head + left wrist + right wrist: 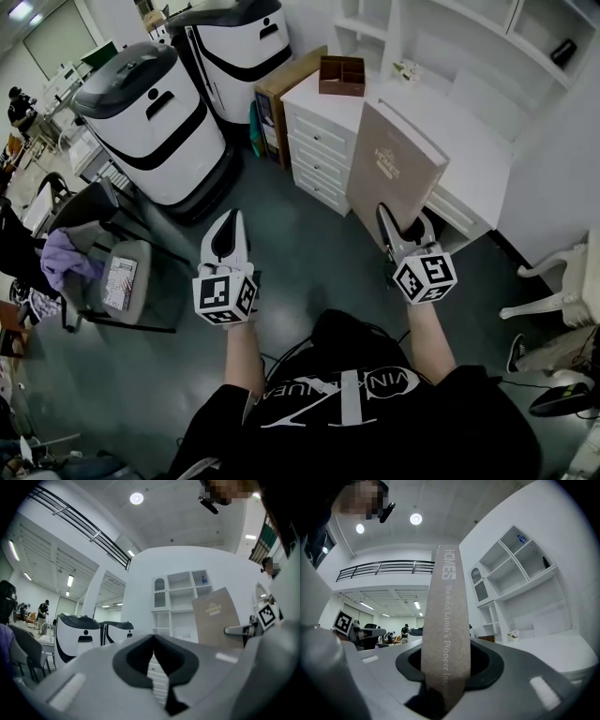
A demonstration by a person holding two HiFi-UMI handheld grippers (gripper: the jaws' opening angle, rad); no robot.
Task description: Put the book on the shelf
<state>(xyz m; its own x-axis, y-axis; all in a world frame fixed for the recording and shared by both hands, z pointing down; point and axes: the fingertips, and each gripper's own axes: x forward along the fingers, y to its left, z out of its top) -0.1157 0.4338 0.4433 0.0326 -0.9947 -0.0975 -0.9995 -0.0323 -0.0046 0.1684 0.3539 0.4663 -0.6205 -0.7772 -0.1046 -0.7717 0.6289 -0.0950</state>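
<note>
— While the right gripper [405, 230] sits at about one o'clock in the head view, what has it got?
— Its jaws are clamped, partway closed, on the lower edge of the book [394, 173], a tan hardback held upright and leaning slightly. The right gripper view shows the spine running straight up between the pads.
— Where is the book against the furniture?
— Held up in front of the white drawer unit [323, 150], with the white shelf [450, 28] beyond it toward two o'clock. It is not on the shelf.
— And the left gripper [228, 234]?
— At eleven o'clock, well apart from the book, jaws closed together with nothing between them.
— Anything else nearby?
— A brown wooden box [341, 75] on the drawer unit at twelve, and two white-and-black machines [155, 122] at ten.
</note>
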